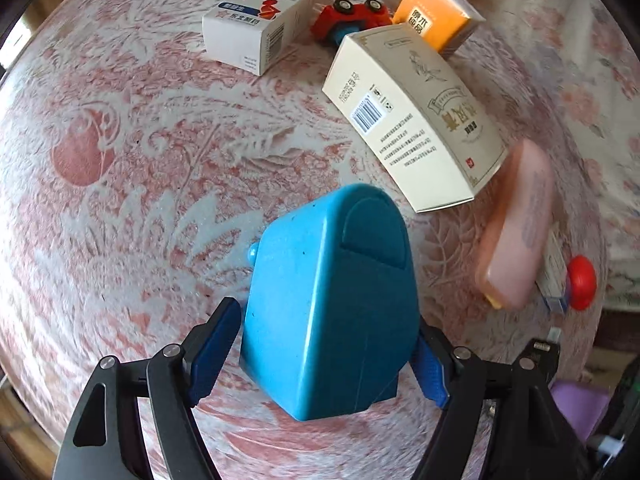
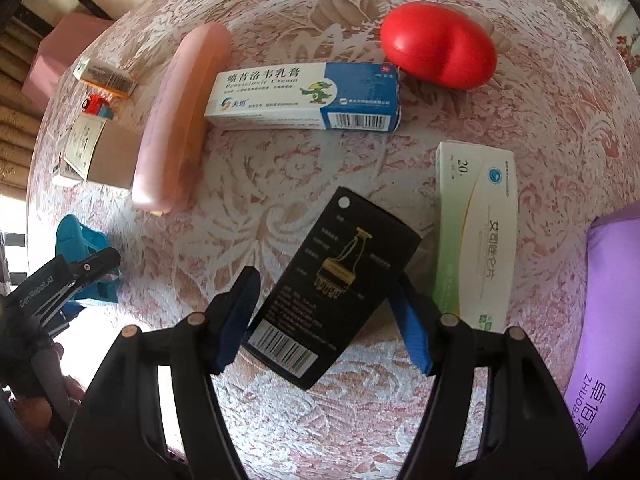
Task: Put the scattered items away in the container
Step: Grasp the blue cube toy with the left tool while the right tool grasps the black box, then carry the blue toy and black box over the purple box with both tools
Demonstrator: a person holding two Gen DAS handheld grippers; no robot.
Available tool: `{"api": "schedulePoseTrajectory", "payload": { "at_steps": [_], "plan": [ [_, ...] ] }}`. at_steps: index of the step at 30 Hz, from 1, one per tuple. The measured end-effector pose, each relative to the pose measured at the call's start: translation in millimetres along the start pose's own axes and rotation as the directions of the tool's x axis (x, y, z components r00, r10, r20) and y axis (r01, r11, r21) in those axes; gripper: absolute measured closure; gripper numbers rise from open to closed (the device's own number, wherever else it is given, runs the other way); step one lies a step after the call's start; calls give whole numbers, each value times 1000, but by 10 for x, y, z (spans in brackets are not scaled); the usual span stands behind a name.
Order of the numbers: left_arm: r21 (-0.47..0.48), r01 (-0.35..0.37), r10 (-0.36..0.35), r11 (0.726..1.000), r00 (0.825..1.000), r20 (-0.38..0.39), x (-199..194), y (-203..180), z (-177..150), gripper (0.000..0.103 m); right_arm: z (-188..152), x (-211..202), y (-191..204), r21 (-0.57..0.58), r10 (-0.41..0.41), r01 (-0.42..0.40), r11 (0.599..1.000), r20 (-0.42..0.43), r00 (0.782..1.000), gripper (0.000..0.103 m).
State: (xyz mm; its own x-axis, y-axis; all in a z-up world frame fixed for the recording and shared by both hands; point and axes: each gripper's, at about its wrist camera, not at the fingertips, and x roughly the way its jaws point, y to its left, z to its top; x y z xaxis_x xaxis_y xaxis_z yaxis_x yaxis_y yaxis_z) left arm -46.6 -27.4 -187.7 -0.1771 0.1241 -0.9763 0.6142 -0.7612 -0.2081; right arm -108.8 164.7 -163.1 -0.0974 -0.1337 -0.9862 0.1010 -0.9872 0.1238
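Patterned tablecloth — scattered boxes

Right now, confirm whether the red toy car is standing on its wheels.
No. The red toy car lies tipped over, its black wheels pointing upward between the boxes.

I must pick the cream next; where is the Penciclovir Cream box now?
In the right wrist view, the Penciclovir Cream box lies top centre on the tablecloth, between the pink case and the red egg-shaped object.

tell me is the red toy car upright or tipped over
Tipped over. In the left wrist view the red toy car lies between the boxes with two black wheels pointing up, not resting on the tablecloth.
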Motion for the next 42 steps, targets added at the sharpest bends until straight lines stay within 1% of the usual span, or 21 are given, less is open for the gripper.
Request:
{"api": "schedulePoseTrajectory", "payload": {
  "at_steps": [3,6,7,12,15,18,22,23,24,25,27,28,32,41,42],
  "plan": [
    [25,15,-16,1000,1000,12,-21,72,15,25,-5,6,19,-8,0,0,1000,0,1000,35],
    [48,26,-27,999,999,19,-40,134,35,32,-4,5,53,-14,2,-2,1000,0,1000,36],
    [53,19,-20,998,1000,18,-44,149,45,32,-3,4,68,-16,3,-3,1000,0,1000,36],
    [63,52,-53,997,998,16,-51,257,55,32,10,-22,84,5,43,-43,999,18,999,37],
    [99,72,-74,992,997,19,-51,293,45,32,31,-17,73,26,64,-65,998,28,998,37],
    [114,87,-90,990,996,21,-48,315,34,33,66,28,54,58,78,-79,995,21,997,37],
    [124,103,-106,987,994,15,-39,339,38,32,143,65,75,83,62,-64,995,22,998,38],
    [126,107,-109,986,994,13,-36,345,40,32,171,68,83,87,61,-63,994,22,998,41],
    [130,111,-113,985,994,10,-33,351,42,32,199,72,92,92,60,-62,994,23,998,48],
    [133,116,-118,984,993,6,-31,357,44,33,221,72,109,89,47,-49,995,26,999,50],
    [141,125,-126,982,992,-1,-25,370,47,33,262,72,145,81,18,-20,996,31,999,60],
    [144,129,-130,981,992,-5,-23,376,49,33,283,72,163,78,3,-5,997,34,999,61],
    [159,147,-146,976,989,-19,-12,402,55,33,277,68,158,79,15,-18,997,40,999,61],
    [210,177,-170,962,984,-50,-123,562,140,33,244,20,454,-5,-12,13,1000,67,998,61],
    [215,182,-174,959,983,-54,-224,733,57,33,235,15,494,-13,-13,14,1000,69,998,61]
  ]
}}
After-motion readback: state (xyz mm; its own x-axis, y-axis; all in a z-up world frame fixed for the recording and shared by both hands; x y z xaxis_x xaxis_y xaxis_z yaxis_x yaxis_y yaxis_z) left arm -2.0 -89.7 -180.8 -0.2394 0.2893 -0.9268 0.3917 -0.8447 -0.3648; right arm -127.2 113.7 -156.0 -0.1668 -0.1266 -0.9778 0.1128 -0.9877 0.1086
